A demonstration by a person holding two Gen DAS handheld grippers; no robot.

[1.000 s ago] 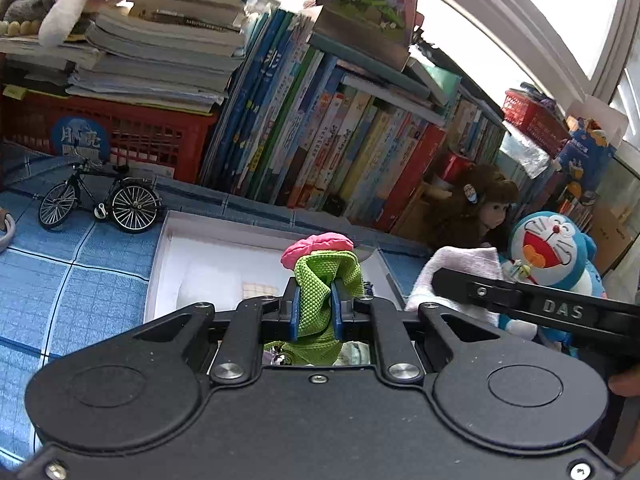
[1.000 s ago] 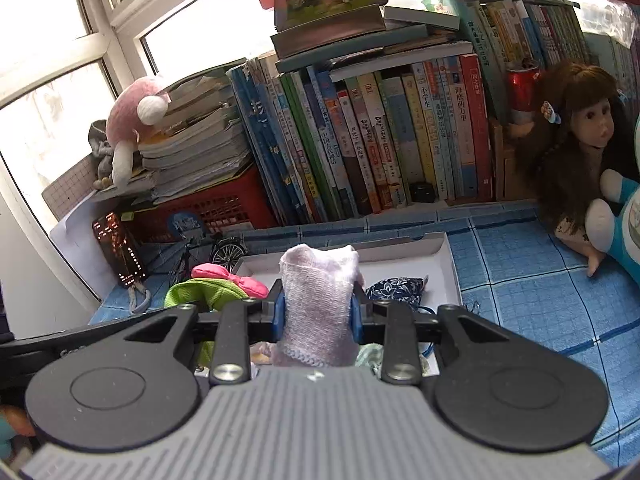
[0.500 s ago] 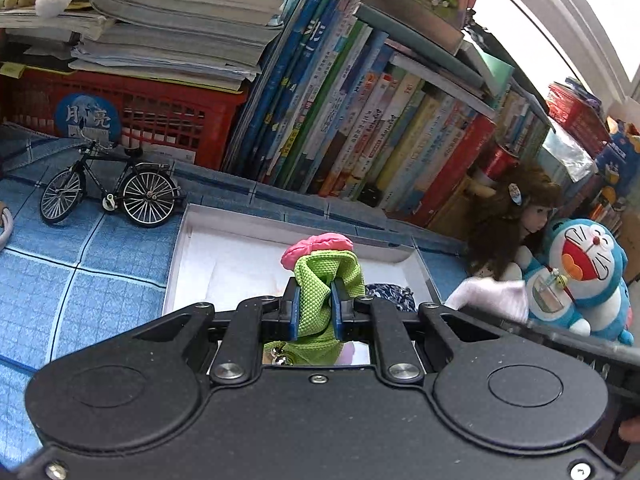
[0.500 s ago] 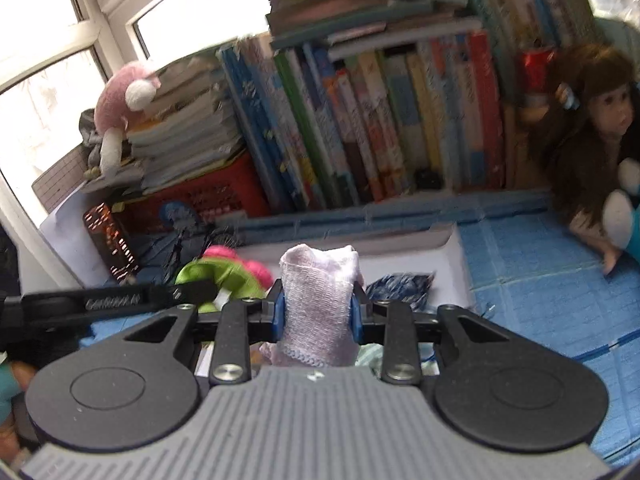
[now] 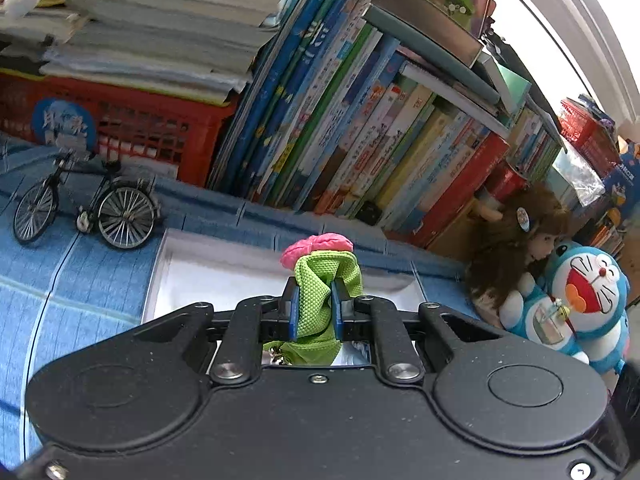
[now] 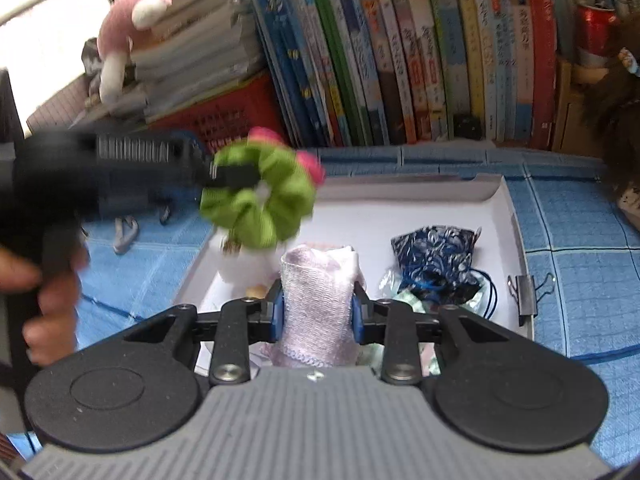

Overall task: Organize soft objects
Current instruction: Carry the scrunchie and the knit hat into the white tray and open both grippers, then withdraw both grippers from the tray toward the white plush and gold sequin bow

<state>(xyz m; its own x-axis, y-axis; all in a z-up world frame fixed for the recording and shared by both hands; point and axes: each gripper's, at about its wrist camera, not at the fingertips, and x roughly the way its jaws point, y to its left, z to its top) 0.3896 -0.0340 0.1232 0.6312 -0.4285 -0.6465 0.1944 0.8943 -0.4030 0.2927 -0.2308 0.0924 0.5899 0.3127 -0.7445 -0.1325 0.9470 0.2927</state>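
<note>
Two soft items held above white tray

Left hand-held gripper clamped on green scrunchie, over white tray; right hand-held gripper closed on pale pink cloth above tray; dark blue patterned pouch lying inside it.

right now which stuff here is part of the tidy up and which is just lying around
In the job: green and pink scrunchie in left tool; pale pink cloth in right tool; white box; dark patterned pouch.

Lying about: books, toy bicycle, doll, binder clip.
</note>
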